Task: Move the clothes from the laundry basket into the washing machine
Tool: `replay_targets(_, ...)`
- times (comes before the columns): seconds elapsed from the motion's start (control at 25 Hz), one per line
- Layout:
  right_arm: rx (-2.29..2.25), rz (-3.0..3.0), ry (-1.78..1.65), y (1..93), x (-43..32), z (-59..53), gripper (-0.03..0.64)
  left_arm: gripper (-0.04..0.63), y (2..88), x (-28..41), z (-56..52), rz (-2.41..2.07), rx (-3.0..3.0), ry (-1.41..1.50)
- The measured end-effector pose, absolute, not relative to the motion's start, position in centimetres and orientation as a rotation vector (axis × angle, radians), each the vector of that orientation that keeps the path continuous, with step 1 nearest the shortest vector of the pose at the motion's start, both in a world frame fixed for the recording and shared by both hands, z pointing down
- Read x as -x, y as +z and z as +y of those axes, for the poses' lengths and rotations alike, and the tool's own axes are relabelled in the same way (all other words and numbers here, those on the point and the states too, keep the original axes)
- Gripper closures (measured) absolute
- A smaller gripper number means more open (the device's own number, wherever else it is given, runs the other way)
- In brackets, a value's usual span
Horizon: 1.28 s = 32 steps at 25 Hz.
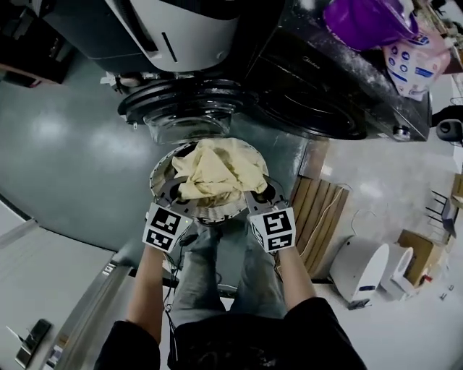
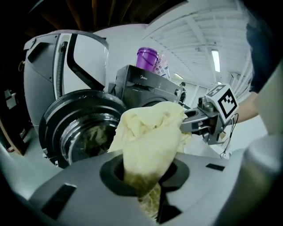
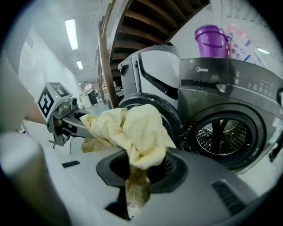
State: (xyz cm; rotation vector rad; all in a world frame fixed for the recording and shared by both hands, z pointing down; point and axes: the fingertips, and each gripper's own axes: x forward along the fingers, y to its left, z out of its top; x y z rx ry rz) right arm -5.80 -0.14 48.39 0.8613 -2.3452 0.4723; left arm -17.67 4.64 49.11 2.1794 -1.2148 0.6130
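A pale yellow cloth [image 1: 217,170] hangs bunched between my two grippers, above a round grey laundry basket [image 1: 163,182]. My left gripper [image 1: 182,191] is shut on the cloth's left side. My right gripper [image 1: 250,194] is shut on its right side. In the left gripper view the cloth [image 2: 148,141] runs down into my own jaws [image 2: 148,196], and the right gripper [image 2: 205,121] grips its far edge. In the right gripper view the cloth [image 3: 132,130] fills my jaws [image 3: 134,192], with the left gripper [image 3: 66,118] beyond it. The white washing machine [image 1: 181,29] stands ahead, its round door [image 1: 184,108] open.
A dark front-loading machine [image 1: 311,108] stands right of the white one, with a purple tub [image 1: 362,22] and a detergent bag [image 1: 416,65] on top. A slatted wooden panel [image 1: 318,217] and a white appliance [image 1: 358,271] sit on the floor at the right.
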Motion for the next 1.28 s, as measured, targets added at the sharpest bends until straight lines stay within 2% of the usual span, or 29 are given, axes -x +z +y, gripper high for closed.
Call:
replay_targets(0.52,-1.236,-2.399,0.497,39.8,-7.8,-3.8,0.528,0.517,40.8,5.6,-1.5,-1.163,-2.344,0.537)
replay_targets(1.0,-1.348,-2.419,0.520,38.0,-22.6,-7.5,0.529,0.517,38.4,-8.9,-6.0,-1.204,-2.381,0.557)
replay_targets(1.28,-1.369,-2.416,0.512,38.8,-26.1,-10.1,0.529,0.517,39.2,-12.4,-8.6,-1.232,-2.388,0.549)
